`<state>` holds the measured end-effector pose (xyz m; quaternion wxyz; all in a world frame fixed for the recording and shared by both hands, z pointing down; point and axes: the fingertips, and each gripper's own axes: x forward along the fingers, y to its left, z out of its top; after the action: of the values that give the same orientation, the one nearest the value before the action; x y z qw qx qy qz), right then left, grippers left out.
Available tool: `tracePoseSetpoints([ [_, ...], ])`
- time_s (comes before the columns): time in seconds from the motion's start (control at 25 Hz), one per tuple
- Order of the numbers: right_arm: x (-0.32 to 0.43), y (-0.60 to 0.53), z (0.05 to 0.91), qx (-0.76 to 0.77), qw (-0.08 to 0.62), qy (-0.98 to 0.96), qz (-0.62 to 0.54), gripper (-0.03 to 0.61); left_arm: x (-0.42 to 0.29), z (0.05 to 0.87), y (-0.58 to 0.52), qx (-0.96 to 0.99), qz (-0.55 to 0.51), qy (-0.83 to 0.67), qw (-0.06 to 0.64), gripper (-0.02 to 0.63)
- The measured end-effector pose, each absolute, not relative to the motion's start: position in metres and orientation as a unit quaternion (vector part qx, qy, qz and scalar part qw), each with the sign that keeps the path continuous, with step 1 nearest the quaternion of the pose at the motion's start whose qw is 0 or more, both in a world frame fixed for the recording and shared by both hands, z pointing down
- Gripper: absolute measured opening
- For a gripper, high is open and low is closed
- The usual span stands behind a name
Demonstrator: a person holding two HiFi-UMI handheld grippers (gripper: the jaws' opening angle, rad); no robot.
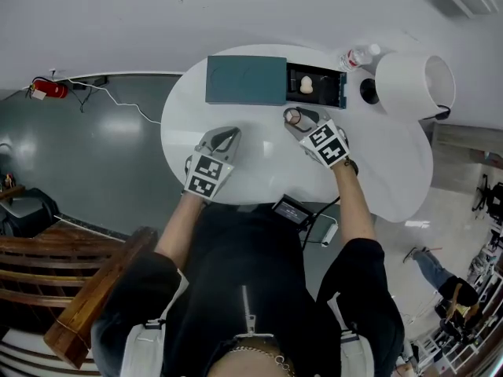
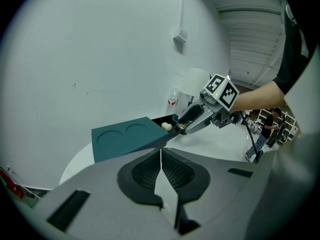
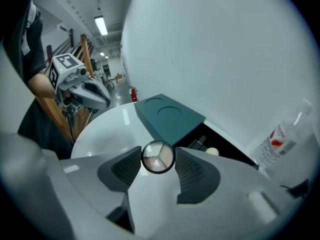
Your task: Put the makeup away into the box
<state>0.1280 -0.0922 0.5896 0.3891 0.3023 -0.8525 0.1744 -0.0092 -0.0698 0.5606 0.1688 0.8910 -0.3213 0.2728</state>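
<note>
White round surface [image 1: 385, 171] carries a teal box [image 1: 245, 79], its open end just ahead of the right tool [image 1: 300, 118], which pinches a round compact [image 3: 158, 157] (three shades under a clear lid). What looks like a pale sponge [image 1: 306, 86] lies inside. Left tool [image 1: 226, 134], jaws pressed together and empty, points at the box's covered end.

Head camera high above the table [image 1: 259, 159]; gripper cameras low, close, apparently crosswise, both toward the box [image 2: 125, 139].

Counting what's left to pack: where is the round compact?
In the head view, the round compact is clamped in the right gripper, over the white table just short of the open drawer of the teal box.
</note>
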Motion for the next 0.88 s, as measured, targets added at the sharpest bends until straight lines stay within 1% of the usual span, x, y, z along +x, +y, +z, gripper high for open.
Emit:
tracePoseSetpoints([
  [0.28, 0.19, -0.127, 0.584, 0.374, 0.361, -0.828, 0.207, 0.207, 0.008, 0.561, -0.079, 0.894, 0.276, -0.312, 0.167, 0.014],
  [0.64, 0.229, -0.156, 0.601, 0.407, 0.367, -0.805, 0.227, 0.207, 0.016, 0.566, -0.086, 0.89, 0.283, -0.312, 0.173, 0.015],
  [0.88, 0.248, -0.178, 0.611, 0.418, 0.386, -0.785, 0.244, 0.207, 0.011, 0.571, -0.09, 0.884, 0.288, -0.32, 0.182, 0.014],
])
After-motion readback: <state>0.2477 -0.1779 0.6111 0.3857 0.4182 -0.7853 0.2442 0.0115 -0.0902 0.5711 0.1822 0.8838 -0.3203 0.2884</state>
